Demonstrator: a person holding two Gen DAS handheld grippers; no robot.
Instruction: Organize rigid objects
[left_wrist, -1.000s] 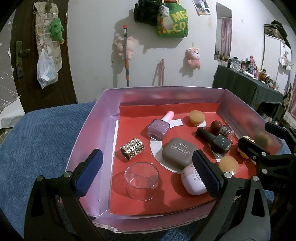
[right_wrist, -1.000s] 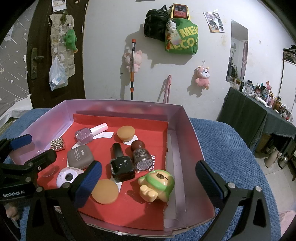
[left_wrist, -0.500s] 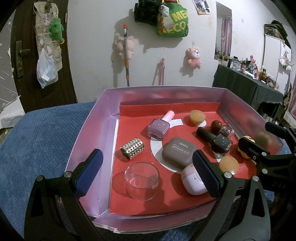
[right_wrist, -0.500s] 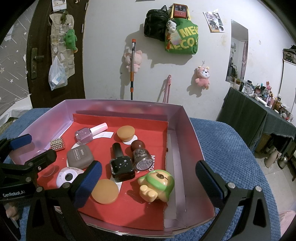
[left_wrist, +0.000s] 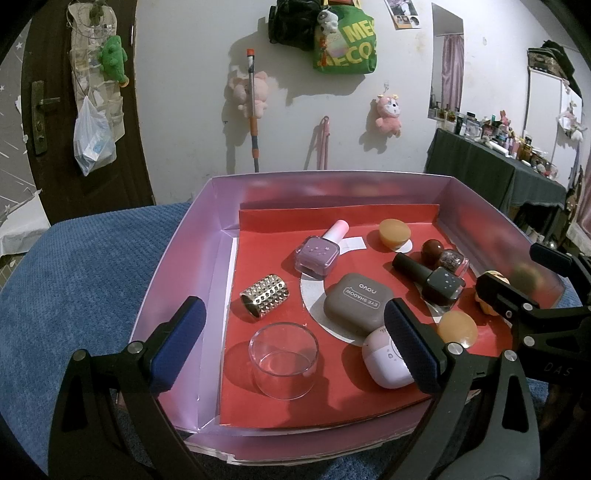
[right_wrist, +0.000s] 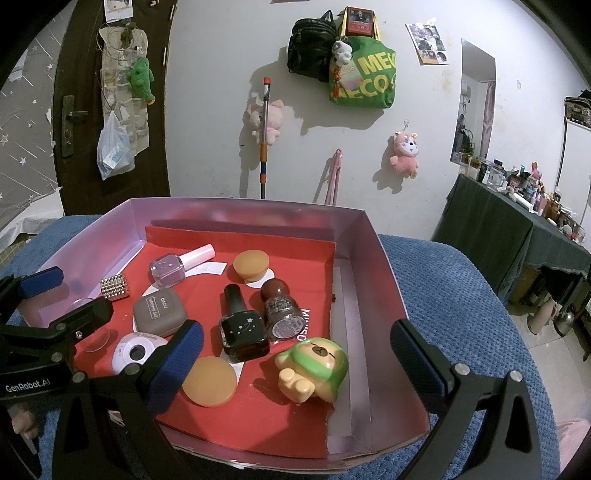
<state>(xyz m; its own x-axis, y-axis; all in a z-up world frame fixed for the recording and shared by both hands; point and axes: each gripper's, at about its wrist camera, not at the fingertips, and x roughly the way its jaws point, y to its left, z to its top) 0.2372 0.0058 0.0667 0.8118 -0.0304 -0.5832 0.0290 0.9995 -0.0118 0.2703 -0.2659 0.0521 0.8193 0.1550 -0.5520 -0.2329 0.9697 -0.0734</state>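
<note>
Over the last second we find nothing changed: the box and everything in it lie as they did, and both grippers hang where they were, so the task gains nothing in this stretch, and whether the sorting is about to start or already finished we cannot tell from things that all sit loose inside one box. Going from the largest down, the room behind is a white wall hung with bags and plush toys, a dark door off to the left and a cluttered dark-clothed counter far to the right. Below both grippers spreads a blue textured cover (left_wrist: 81, 280), and on it stands the pink box (left_wrist: 177, 258) with its red liner (right_wrist: 295, 258). Our left gripper (left_wrist: 295, 345) is spread wide and holds nothing; just ahead of it, between its fingers, stands the clear cup (left_wrist: 283, 360), with the pink case (left_wrist: 384, 363) against its right finger and the grey eyeshadow compact (left_wrist: 357, 302) and studded gold cylinder (left_wrist: 265, 295) a little further out. Our right gripper (right_wrist: 297, 360) is spread wide and empty too; the green bear figure (right_wrist: 314, 367) lies just ahead between its fingers, the orange disc (right_wrist: 209, 376) by its left finger, the black bottle (right_wrist: 242, 328) beyond.
</note>
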